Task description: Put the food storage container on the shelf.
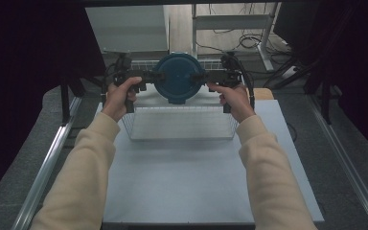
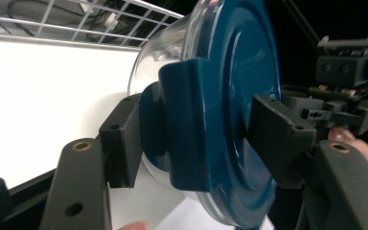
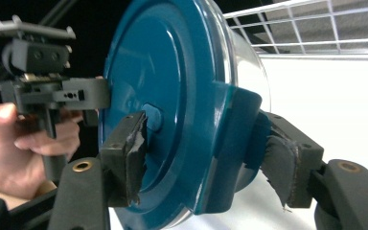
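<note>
A round clear container [image 1: 178,76] with a dark blue clip-on lid is held on edge, lid facing me, above the far side of a wire basket [image 1: 179,130]. My left gripper [image 1: 153,76] clamps its left rim and my right gripper [image 1: 205,76] its right rim. In the left gripper view the pads [image 2: 124,139] press on the lid's side clip and face of the container [image 2: 230,81], with the left gripper [image 2: 201,139] shut across it. In the right gripper view the right gripper [image 3: 206,160] spans the opposite clip of the container [image 3: 172,86], one pad on the lid face, the other behind the clip.
The basket stands on a pale grey table [image 1: 187,182], its floor white. Dark curtains flank the table. Behind it are a metal frame and floor cables [image 1: 249,40]. A rail [image 1: 48,163] runs along the table's left side.
</note>
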Motion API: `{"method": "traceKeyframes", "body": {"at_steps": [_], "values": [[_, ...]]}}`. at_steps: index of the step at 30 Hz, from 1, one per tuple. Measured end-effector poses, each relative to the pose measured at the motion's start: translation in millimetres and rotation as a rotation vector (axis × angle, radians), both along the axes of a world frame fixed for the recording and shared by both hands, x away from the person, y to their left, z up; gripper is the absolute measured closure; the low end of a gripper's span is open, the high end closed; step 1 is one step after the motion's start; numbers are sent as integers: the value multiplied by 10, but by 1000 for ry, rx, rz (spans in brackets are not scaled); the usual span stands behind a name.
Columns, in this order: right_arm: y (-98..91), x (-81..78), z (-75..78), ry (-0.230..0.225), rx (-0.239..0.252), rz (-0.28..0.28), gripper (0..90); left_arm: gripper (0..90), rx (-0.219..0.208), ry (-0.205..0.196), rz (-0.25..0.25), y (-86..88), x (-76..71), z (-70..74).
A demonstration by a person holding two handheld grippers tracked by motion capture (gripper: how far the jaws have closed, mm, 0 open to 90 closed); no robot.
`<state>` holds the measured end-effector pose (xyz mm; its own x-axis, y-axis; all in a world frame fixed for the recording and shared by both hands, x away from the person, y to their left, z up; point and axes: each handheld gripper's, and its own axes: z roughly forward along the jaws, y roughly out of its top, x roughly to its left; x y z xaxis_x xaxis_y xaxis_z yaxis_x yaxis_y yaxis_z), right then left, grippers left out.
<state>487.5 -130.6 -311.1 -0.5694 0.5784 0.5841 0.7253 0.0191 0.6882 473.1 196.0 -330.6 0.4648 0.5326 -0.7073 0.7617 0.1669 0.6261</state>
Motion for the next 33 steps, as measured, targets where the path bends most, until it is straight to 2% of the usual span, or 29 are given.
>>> {"method": "traceKeyframes", "body": {"at_steps": [6, 9, 13, 15, 17, 18, 20, 22, 23, 25, 28, 32, 33], "values": [[-33, 151, -138, 110, 79, -60, 318, 339, -61, 81, 15, -23, 160, -149], [-34, 170, -171, 129, 88, -73, 300, 327, -73, 73, 17, -28, 177, -178], [-13, 149, -164, 110, 74, -83, 268, 309, -61, 59, 14, -45, 162, -181], [26, 110, -144, 81, 36, -118, 198, 232, -9, 48, 68, -55, 131, -155], [60, 52, -108, 39, -25, -155, 141, 204, 57, -4, 138, -45, 54, -86], [71, 17, -83, 14, -56, -167, 130, 201, 93, -39, 151, -39, 0, -43], [86, -84, -15, -43, -114, -163, 89, 190, 153, -105, 142, -32, -137, 39], [76, -247, 29, -114, -168, -164, 80, 187, 230, -171, 132, -30, -319, 81], [53, -350, 27, -157, -175, -151, 80, 190, 256, -193, 121, -32, -417, 80], [-12, -555, -29, -216, -170, -119, 81, 186, 280, -221, 99, -26, -611, 45], [-129, -824, -158, -273, -207, -77, 87, 186, 288, -249, 70, -22, -892, -55], [-318, -1155, -365, -331, -241, -45, 110, 187, 361, -297, 55, -27, -1268, -230], [-366, -1237, -428, -339, -245, -38, 115, 188, 359, -304, 57, -26, -1358, -291]]}}
